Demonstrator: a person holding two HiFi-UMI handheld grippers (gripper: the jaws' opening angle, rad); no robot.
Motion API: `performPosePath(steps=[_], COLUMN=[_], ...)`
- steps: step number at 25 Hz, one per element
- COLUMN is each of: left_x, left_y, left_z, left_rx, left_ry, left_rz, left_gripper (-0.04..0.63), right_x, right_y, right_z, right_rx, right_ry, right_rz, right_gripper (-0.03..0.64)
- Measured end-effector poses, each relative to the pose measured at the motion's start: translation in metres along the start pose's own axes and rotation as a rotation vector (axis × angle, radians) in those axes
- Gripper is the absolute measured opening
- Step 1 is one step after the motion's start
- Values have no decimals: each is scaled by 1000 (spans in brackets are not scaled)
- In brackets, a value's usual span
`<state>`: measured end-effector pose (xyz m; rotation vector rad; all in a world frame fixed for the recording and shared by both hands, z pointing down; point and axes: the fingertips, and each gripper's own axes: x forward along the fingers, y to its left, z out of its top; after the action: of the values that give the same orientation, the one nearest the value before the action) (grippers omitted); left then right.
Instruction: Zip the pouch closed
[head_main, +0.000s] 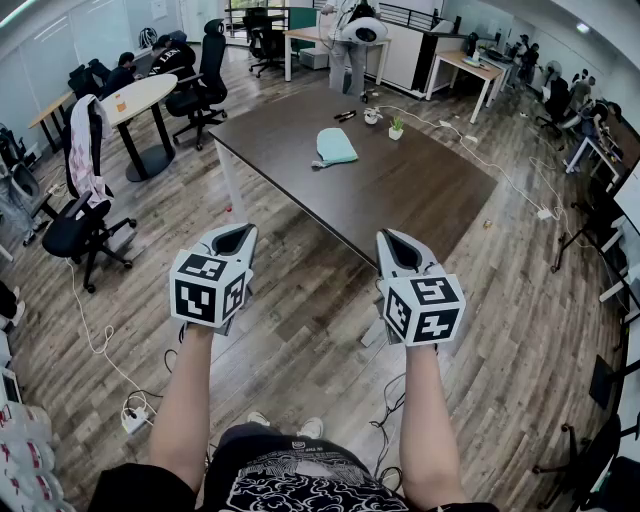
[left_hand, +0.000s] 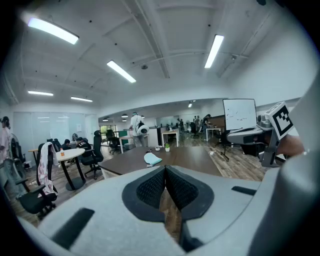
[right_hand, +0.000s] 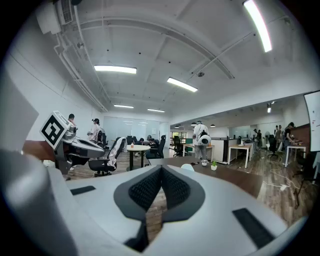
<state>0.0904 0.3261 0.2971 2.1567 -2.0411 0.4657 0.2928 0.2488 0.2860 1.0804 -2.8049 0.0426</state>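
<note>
Approach: closing in on pouch (head_main: 335, 147) on table (head_main: 420, 190), opening shut, empty left gripper (head_main: 238, 236) and right gripper (head_main: 394, 244) before reaching.

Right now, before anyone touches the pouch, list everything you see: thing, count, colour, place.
Table: one, dark brown, ahead of the person.
Pouch: one, pale teal, on the table's far half.
Potted plant: one, green, near the table's far edge.
Round table: one, white, far left.
Chair with draped cloth: one, black, left floor.
Power strip: one, white, floor lower left.
Left gripper: one, grey, shut, empty.
Right gripper: one, grey, shut, empty.
</note>
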Motion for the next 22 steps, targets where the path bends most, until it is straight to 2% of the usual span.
performPosePath(steps=[13, 22], left_x=[-5, 16], left_y=[17, 30], left_z=[-3, -3], left_rx=[-45, -45], left_ry=[-31, -39], left_rz=[20, -26], left_gripper=[14, 17], right_x=[1, 16], right_y=[-2, -4], right_z=[-7, -10], right_rx=[33, 40], right_ry=[3, 15], right_rz=[-43, -71], right_gripper=[-2, 41])
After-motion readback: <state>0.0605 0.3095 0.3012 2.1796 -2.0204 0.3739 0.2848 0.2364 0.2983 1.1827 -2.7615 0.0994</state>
